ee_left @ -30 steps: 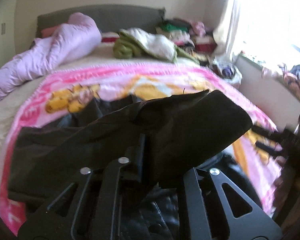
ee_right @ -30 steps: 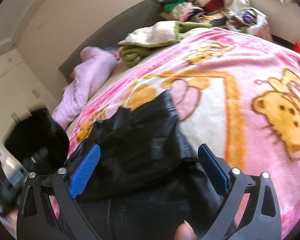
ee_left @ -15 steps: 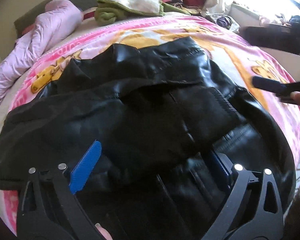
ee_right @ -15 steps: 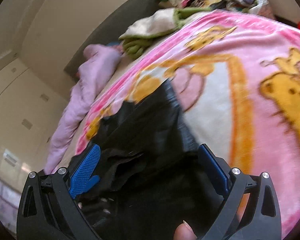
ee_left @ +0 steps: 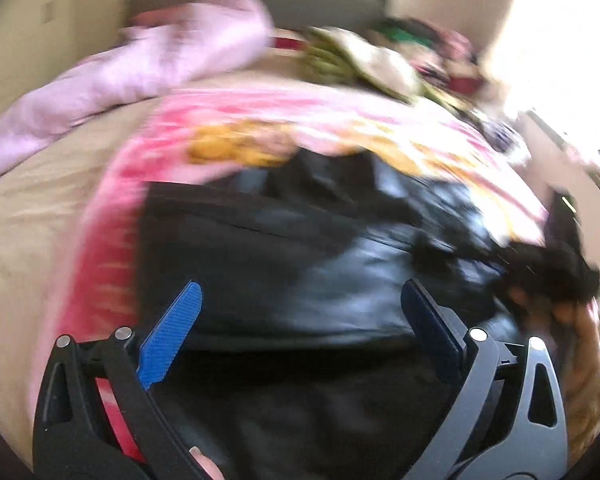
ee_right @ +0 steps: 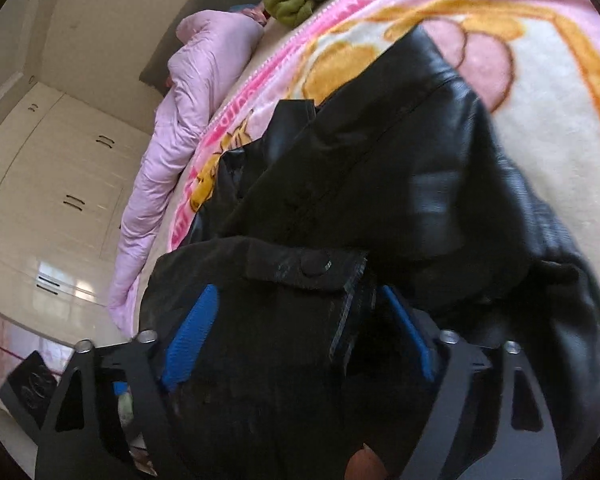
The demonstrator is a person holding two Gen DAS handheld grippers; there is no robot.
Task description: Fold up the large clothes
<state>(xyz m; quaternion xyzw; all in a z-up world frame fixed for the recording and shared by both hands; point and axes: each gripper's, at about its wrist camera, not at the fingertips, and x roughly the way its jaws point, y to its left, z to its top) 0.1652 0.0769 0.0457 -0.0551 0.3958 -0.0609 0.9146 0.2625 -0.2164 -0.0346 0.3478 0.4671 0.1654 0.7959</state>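
A black leather jacket (ee_left: pixel 300 248) lies spread on a pink cartoon blanket (ee_left: pixel 340 120) on a bed; this view is motion-blurred. My left gripper (ee_left: pixel 300 304) hovers open over its near edge, with nothing pressed between the blue pads (ee_left: pixel 172 336). In the right wrist view, the jacket (ee_right: pixel 420 160) is bunched up close. Its tab with a snap button (ee_right: pixel 314 264) sits between the fingers of my right gripper (ee_right: pixel 300 312), whose jaws are closing. The pads (ee_right: pixel 192 336) are not visibly pressing on it. The right gripper (ee_left: pixel 560 264) also shows as a dark blur at the jacket's right side.
A lilac quilt (ee_left: pixel 140 72) lies along the bed's left side. A green and cream throw (ee_left: pixel 360 64) and a pile of clothes (ee_left: pixel 440 52) sit by the headboard. A bright window (ee_left: pixel 560 40) is on the right. Cream wardrobe doors (ee_right: pixel 60 160) stand beyond the bed.
My left gripper let go of the jacket fold, opened wide and swung sideways. My right gripper dropped onto the jacket, and its jaws have narrowed around the snap tab.
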